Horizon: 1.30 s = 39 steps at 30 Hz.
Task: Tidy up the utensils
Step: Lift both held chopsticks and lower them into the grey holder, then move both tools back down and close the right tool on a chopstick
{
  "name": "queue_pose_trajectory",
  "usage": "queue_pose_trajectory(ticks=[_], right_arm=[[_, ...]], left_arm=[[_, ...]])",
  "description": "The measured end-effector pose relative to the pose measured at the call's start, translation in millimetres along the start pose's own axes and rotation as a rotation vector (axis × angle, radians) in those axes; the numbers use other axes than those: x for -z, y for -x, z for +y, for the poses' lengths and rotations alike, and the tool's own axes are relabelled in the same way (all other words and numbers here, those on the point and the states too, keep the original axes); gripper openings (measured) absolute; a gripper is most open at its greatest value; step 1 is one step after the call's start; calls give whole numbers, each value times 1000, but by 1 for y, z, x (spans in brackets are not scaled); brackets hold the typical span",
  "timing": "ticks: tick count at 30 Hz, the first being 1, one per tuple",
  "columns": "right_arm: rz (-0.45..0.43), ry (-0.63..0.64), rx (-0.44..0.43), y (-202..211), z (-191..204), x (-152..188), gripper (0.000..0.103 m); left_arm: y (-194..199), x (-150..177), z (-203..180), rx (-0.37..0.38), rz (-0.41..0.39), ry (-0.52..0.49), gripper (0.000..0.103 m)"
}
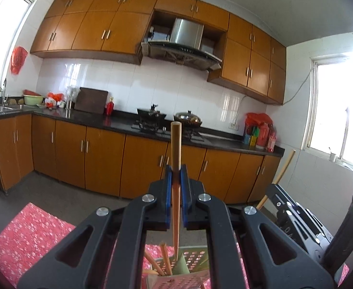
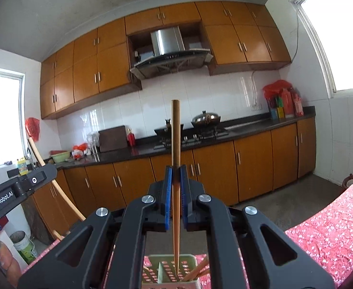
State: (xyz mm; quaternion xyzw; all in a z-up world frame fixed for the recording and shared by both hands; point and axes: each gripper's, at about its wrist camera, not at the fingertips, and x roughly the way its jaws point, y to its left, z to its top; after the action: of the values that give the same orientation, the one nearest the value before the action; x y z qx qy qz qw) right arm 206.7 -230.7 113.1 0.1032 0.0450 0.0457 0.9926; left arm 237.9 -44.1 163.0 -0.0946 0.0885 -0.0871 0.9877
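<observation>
My left gripper (image 1: 176,172) is shut on a wooden chopstick (image 1: 176,149) that stands upright, its thin tip down over a pale green perforated utensil holder (image 1: 190,262). Two more chopsticks (image 1: 164,257) lean in the holder. My right gripper (image 2: 176,172) is shut on another upright chopstick (image 2: 176,134), its tip inside the same green holder (image 2: 166,272), where other chopsticks (image 2: 198,271) lean. The right gripper with its chopstick shows at the right of the left wrist view (image 1: 296,214). The left gripper shows at the left of the right wrist view (image 2: 20,187).
The holder stands on a table with a red flowered cloth (image 1: 29,236), also in the right wrist view (image 2: 328,236). Beyond are orange kitchen cabinets (image 1: 104,159), a dark counter with a stove and pots (image 1: 166,120), a sink (image 1: 0,108) and a range hood (image 1: 183,48).
</observation>
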Motion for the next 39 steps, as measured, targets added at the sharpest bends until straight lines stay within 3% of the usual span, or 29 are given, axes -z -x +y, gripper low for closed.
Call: queue_pose_trajectory(ticks=[5, 9, 11, 12, 16, 20, 25, 32, 39], right_arm=[[50, 11, 2, 3, 0, 10, 8], [66, 14, 1, 14, -4, 4, 10], [70, 2, 4, 20, -7, -1, 22], [67, -6, 9, 25, -8, -3, 33], [71, -32, 29, 45, -21, -9, 34], [129, -48, 63, 72, -39, 7, 34], [331, -49, 84, 79, -59, 61, 34], [692, -89, -22, 71, -60, 166, 34], [798, -24, -41, 72, -41, 206, 32]], left_arm=[[-13, 17, 6, -13, 62, 0, 8], [-7, 19, 11, -30, 68, 4, 18], [1, 17, 14, -41, 62, 6, 20], [6, 16, 16, -49, 58, 9, 20], [30, 13, 26, -85, 52, 12, 24], [61, 20, 46, -131, 64, 16, 31], [82, 69, 78, -192, 185, 7, 34], [72, 168, 99, -187, 459, -50, 34], [64, 215, 100, -127, 584, -32, 34]])
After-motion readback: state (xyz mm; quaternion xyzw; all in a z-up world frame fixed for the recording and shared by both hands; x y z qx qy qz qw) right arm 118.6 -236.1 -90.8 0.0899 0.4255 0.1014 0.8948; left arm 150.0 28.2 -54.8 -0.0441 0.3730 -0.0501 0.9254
